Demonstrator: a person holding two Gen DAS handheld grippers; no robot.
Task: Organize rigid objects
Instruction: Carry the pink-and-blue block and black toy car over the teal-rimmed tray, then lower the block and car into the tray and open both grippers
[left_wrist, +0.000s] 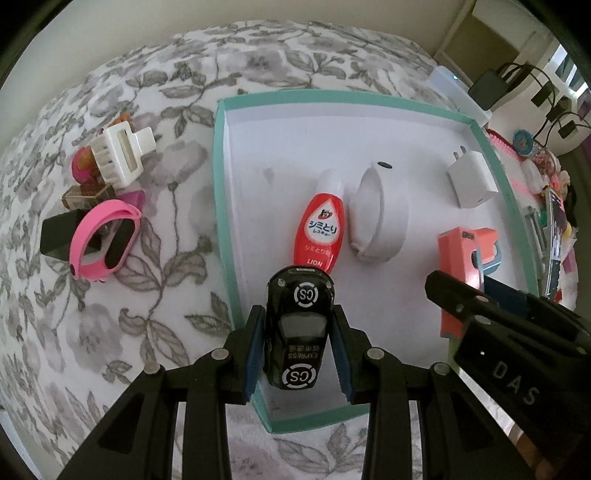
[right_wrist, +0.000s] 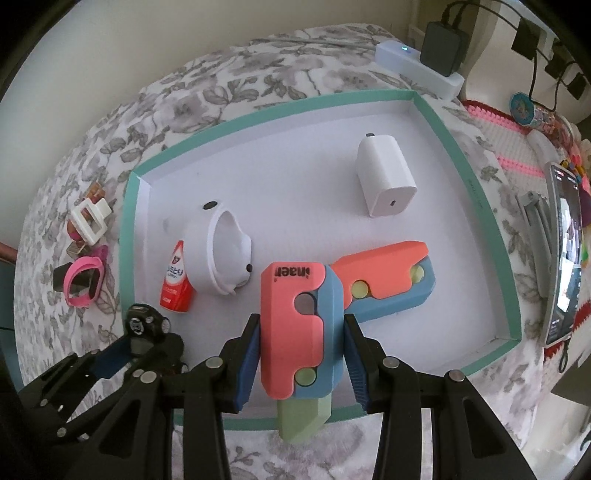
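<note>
Left wrist view: the left gripper (left_wrist: 298, 345) pinches a small black toy car (left_wrist: 297, 332) marked "CS" between its blue pads, just above the near edge of a shallow white tray with a teal rim (left_wrist: 221, 206). Inside the tray, at 12 o'clock from the car, lies a red-and-white plastic bottle with a LION label (left_wrist: 320, 229); a white rounded plastic device (left_wrist: 376, 218) lies just beside it at 1 o'clock, and a white cube-shaped plug charger (left_wrist: 471, 177) sits at 2 o'clock. On the grey floral cloth (left_wrist: 110, 332) at 10 o'clock sit a pink wristband (left_wrist: 103, 240) and a white ribbed plastic clip (left_wrist: 118, 155).

Right wrist view: the right gripper (right_wrist: 301, 356) is closed on a coral-and-blue plastic toy cutter with a pale green blade (right_wrist: 295, 332), over the tray's near side. A second coral-and-blue cutter (right_wrist: 388, 280) lies on the tray floor at 1 o'clock. The left gripper with the car shows at 9 o'clock.
</note>
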